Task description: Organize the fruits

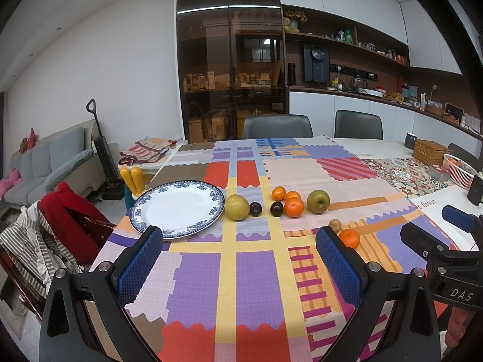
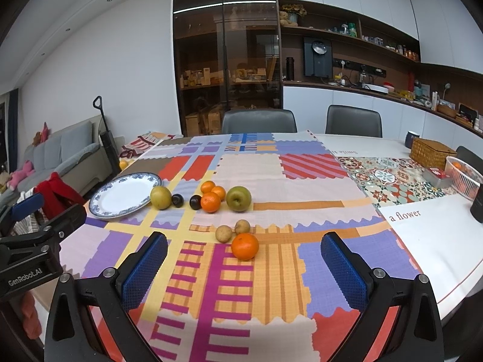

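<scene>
A white plate with a blue rim (image 1: pixel 178 208) (image 2: pixel 125 193) lies empty on the patchwork cloth. To its right sit a yellow pear (image 1: pixel 237 207) (image 2: pixel 161 197), two dark plums (image 1: pixel 255 208) (image 1: pixel 276 209), three oranges (image 1: pixel 294 207) (image 2: pixel 210 202) and a green apple (image 1: pixel 318 201) (image 2: pixel 238 198). Nearer lie two small tan fruits (image 2: pixel 224 233) (image 2: pixel 242 227) and a lone orange (image 2: pixel 245 246) (image 1: pixel 349 238). My left gripper (image 1: pixel 238 259) is open and empty above the cloth. My right gripper (image 2: pixel 244 268) is open and empty, just short of the lone orange.
A wicker box (image 2: pixel 431 152), a white basket with oranges (image 2: pixel 463 179), a dark mug (image 2: pixel 411 139) and a black object (image 2: pixel 478 208) stand at the right. Two grey chairs (image 2: pixel 259 122) are at the far side. A chair with clothes (image 1: pixel 60 226) stands left.
</scene>
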A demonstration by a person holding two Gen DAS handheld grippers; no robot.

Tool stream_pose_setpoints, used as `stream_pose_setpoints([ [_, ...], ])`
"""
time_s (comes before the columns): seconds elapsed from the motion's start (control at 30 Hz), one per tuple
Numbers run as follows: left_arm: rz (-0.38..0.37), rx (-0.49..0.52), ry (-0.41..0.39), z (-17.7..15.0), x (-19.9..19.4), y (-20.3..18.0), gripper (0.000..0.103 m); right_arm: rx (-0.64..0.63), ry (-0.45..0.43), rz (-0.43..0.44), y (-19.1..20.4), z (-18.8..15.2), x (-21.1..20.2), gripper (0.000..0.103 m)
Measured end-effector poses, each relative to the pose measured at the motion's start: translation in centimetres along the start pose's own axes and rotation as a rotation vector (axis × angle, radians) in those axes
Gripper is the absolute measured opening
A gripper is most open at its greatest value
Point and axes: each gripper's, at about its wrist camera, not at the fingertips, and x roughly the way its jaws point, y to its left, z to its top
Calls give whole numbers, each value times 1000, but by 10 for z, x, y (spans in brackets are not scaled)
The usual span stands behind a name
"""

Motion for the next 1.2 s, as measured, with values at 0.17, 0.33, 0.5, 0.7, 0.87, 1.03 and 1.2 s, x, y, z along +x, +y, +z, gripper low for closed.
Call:
stream_pose_setpoints([
  [0.17, 1, 1, 3, -1, 1, -1, 103, -5, 0, -1, 1, -1, 1, 103],
  [0.33, -12, 13, 12, -4, 4, -6, 103, -8, 7, 0, 2, -3, 4, 103],
  [0.5, -47, 40, 21, -6, 13, -6, 103, -15, 23, -6, 1, -7, 12, 103],
  [0.7, -122, 80, 30, -8, 33, -7, 101, -41, 44, -18, 3, -12, 24, 102],
  [0.87, -221, 147, 36, -7, 54, -14, 93, -61, 61, -32, 3, -14, 38, 100],
  [1.03, -324, 237, 38, -4, 76, -25, 80, -77, 86, -50, 1, -16, 55, 93],
  [1.2, -407, 315, 50, -3, 99, -36, 71, -77, 134, -41, -3, -19, 74, 85],
])
